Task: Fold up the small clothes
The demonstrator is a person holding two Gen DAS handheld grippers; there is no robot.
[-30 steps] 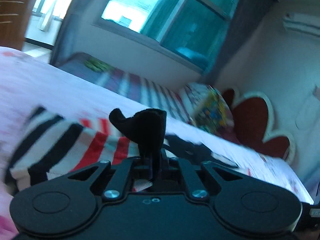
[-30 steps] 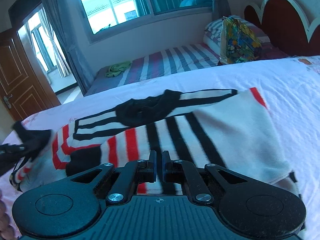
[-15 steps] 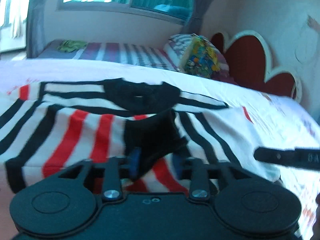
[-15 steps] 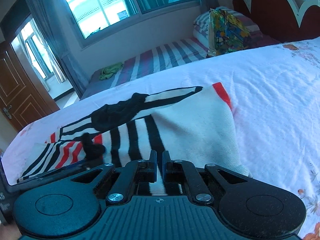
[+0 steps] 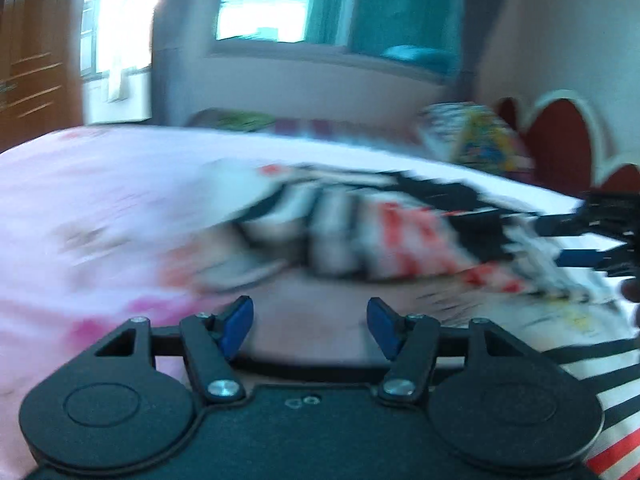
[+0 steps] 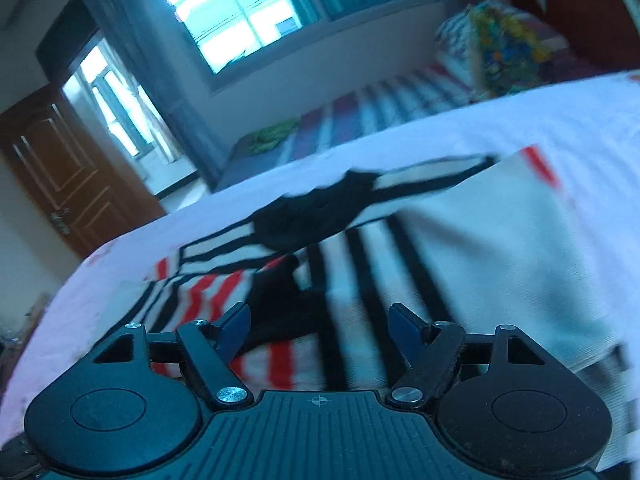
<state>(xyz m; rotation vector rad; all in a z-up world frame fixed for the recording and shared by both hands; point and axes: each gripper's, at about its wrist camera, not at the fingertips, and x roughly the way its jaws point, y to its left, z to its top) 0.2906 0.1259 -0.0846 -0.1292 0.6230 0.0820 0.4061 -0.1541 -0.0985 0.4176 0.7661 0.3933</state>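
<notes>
A small striped sweater, white with black and red stripes and a black collar, lies on the bed. In the right wrist view the sweater (image 6: 460,248) spreads just ahead of my right gripper (image 6: 318,322), which is open and empty above its lower part, where a black sleeve cuff (image 6: 280,300) lies folded in. In the left wrist view the sweater (image 5: 380,232) is blurred and lies ahead and to the right. My left gripper (image 5: 310,320) is open and empty over the pink sheet. The right gripper (image 5: 600,232) shows at that view's right edge.
The bed has a pale pink flowered sheet (image 5: 100,208). A second bed with a striped cover (image 6: 380,112) and a colourful pillow (image 6: 504,48) stands under the window. A red headboard (image 5: 560,140) is at the right. A wooden door (image 6: 68,184) is at the left.
Both grippers have opened. The left one let go of the black sleeve cuff, now lying on the sweater, and swung left. The right one released the sweater's edge.
</notes>
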